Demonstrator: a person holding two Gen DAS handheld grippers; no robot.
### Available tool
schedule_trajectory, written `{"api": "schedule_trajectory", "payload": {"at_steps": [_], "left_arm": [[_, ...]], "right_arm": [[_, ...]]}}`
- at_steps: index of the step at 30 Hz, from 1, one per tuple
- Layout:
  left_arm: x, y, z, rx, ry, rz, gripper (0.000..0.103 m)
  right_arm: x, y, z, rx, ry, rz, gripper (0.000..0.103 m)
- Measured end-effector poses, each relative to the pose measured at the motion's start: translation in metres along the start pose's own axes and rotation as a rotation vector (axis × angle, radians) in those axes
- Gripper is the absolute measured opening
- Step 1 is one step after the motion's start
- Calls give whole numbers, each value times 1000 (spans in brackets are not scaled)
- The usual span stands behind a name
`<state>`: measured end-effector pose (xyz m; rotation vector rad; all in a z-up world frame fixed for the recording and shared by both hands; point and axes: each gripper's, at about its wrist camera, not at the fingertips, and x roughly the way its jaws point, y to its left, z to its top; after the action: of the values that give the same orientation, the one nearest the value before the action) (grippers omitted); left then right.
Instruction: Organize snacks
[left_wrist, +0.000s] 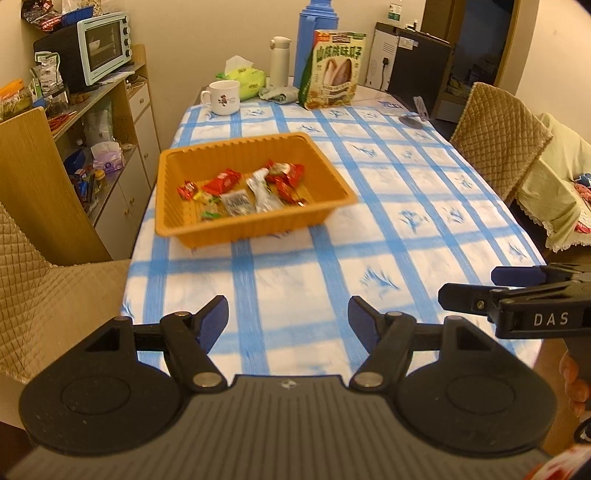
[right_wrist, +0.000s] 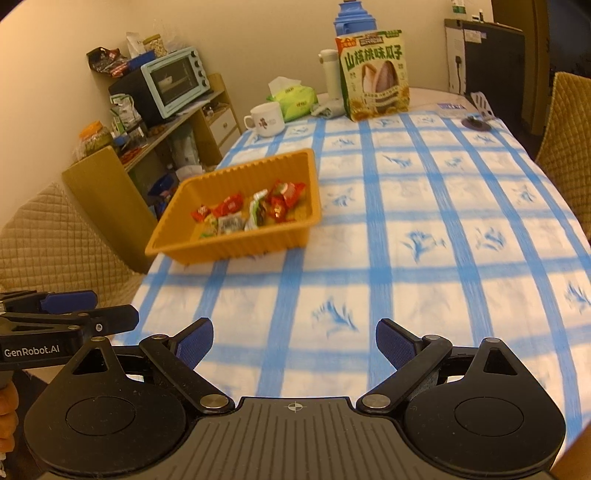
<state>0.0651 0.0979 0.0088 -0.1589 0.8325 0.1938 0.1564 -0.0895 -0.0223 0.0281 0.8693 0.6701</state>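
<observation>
Snacks (left_wrist: 255, 188) fill tray (left_wrist: 207, 232); left view alone shows couch (left_wrist: 554, 192).

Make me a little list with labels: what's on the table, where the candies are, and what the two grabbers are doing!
table: checked cloth
tray: orange, near the left edge
candies: wrapped, all inside the tray
far end: mug, tissues, bottle, seed bag
left gripper: open, empty, above the near edge
right gripper: open, empty, beside the left one
</observation>
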Motion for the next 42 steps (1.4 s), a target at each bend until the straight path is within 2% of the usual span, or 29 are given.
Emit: {"api": "schedule_trajectory", "payload": {"at_steps": [8, 18, 42], "left_arm": [[-23, -26, -28, 23, 1, -27, 69], [-40, -43, -46, 42, -8, -46, 69], [-51, -60, -59, 48, -15, -55, 70]], "right_arm": [[-28, -9, -30, 13, 8, -18, 94], [-53, -14, -55, 28, 2, -29, 94], [-72, -23, -67, 33, -9, -32, 94]]}}
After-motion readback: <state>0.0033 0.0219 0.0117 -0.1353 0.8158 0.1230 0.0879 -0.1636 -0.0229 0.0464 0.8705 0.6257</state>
